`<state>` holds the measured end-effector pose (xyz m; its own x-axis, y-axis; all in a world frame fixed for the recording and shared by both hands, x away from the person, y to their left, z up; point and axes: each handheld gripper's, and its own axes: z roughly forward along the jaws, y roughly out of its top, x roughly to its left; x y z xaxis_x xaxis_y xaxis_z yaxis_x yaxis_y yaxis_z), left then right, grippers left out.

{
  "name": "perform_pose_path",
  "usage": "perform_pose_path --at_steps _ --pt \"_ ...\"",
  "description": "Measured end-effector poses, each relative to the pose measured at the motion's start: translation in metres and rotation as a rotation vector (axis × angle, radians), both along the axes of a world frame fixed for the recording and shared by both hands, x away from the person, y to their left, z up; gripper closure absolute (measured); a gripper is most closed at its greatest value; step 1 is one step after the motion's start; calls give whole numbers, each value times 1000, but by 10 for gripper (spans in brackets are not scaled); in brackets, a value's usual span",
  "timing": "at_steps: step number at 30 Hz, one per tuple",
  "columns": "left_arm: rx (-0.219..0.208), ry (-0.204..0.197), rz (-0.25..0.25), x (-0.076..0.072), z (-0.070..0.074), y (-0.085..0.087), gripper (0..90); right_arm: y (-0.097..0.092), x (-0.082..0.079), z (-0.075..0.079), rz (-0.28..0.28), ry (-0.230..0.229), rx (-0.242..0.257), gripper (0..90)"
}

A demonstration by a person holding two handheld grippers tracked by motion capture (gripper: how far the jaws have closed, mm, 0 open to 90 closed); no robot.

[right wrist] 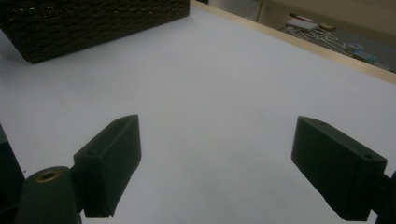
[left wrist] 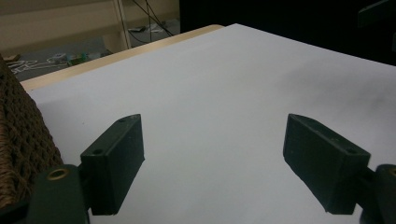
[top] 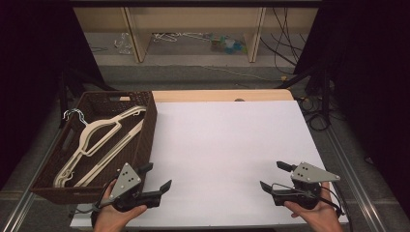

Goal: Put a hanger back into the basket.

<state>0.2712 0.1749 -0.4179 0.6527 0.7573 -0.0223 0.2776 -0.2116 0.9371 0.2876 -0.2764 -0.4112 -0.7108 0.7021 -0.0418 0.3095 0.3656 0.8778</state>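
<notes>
Hovering low over the white table (top: 222, 145), both grippers are empty: left gripper (top: 159, 179) has jaws spread wide w/ nothing between, right gripper (top: 273, 176) likewise wide open. The hangers (top: 104, 137) lie stacked in the wicker basket (top: 145, 104) at the table's left edge, just beside the left gripper. Likely risks: hooks and arms are interlocked, so lifting one could drag the rest; a jaw could catch the weave and shift the basket.

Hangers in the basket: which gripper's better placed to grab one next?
Probably the left gripper: it's open beside the basket holding the hangers. The right gripper, also open, sits across the white sheet.
</notes>
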Motion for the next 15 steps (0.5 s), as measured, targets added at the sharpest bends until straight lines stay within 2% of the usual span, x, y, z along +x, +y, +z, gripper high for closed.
perform_pose_path --at_steps 3,4,5,6,8,9,15 --pt "-15 -2 6 0 -1 2 201 -1 -1 0 -10 -14 19 165" --pt "-37 6 16 0 -1 1 201 -2 -1 1 -11 -18 25 166" --pt "-34 -1 12 0 -1 2 201 -3 0 1 -14 -40 32 165" --pt "-31 -14 2 1 0 3 201 -3 -1 2 -18 -30 43 165" --pt "-34 -21 -1 1 1 3 197 -3 -1 2 -20 -38 48 165" --pt "-50 -16 3 0 0 2 197 -3 -1 2 -20 -34 48 165" --pt "-51 -19 4 1 1 3 184 -2 -1 1 -11 -30 45 164"
